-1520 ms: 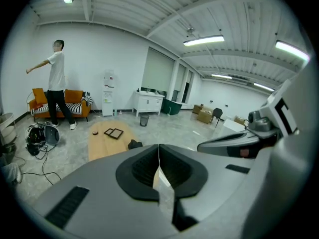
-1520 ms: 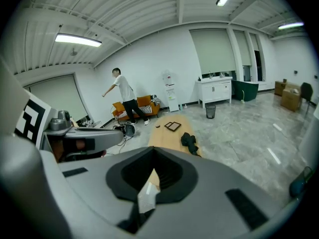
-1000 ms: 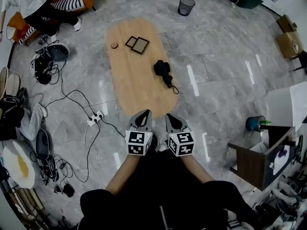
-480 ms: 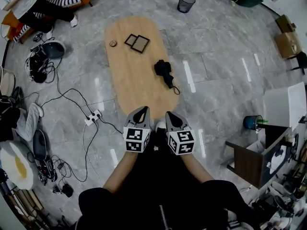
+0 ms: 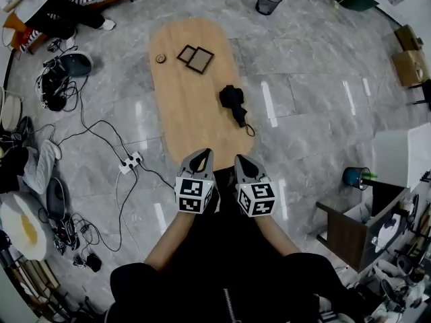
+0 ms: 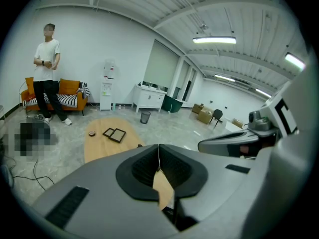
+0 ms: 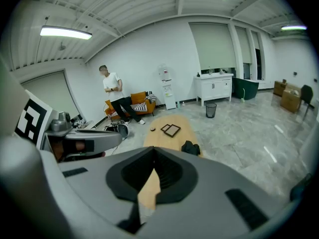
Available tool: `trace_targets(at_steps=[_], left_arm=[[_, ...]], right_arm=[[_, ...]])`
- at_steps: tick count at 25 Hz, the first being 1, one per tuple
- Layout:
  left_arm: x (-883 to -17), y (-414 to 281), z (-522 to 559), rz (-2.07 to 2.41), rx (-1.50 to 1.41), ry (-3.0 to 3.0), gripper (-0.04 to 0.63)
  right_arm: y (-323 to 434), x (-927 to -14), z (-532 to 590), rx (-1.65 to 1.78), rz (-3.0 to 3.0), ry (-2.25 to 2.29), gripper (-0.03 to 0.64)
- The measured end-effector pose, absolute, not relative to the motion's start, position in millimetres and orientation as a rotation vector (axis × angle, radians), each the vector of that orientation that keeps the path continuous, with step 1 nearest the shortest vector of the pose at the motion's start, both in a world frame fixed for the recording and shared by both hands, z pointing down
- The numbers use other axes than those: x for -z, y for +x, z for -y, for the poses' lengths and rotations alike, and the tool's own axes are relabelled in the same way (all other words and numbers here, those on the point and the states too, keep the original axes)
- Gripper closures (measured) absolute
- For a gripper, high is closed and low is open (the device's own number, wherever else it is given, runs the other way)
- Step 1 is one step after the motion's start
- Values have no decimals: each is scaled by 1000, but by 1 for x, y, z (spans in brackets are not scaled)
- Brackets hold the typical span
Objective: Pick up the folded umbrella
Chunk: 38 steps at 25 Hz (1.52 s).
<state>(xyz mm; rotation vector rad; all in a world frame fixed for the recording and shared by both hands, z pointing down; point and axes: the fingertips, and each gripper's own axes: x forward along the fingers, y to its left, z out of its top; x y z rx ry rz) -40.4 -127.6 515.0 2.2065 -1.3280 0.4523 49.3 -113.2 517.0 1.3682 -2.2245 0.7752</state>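
Observation:
The folded black umbrella [image 5: 233, 102] lies near the right edge of the oval wooden table [image 5: 182, 113], its wrist strap trailing toward me; it also shows small in the right gripper view, umbrella [image 7: 190, 147]. My left gripper [image 5: 203, 154] and right gripper [image 5: 242, 160] hover side by side over the table's near end, well short of the umbrella. Both have their jaws shut with nothing between them. In the left gripper view the umbrella is hidden behind the jaws.
Two dark picture frames [image 5: 194, 58] and a small round object [image 5: 160, 58] lie at the table's far end. Cables and a power strip [image 5: 130, 162] sprawl on the floor at left. A wire bin [image 5: 269, 0] stands beyond the table. A person [image 6: 47, 71] stands by an orange sofa.
Both grippers have edged forward over the table's near end and sunk a little. The umbrella has not moved.

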Motion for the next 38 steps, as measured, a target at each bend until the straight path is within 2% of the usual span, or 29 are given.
trace_targets(at_steps=[19, 29, 38], left_arm=[[-546, -43, 240, 1374, -532, 2127, 580], [-564, -54, 268, 1370, -583, 2077, 580], [-582, -69, 268, 1394, -583, 1986, 580]], right_arm=[[69, -565, 238, -810, 2184, 1302, 601], [55, -609, 280, -793, 2139, 1215, 545], [46, -644, 309, -803, 2091, 1182, 463]])
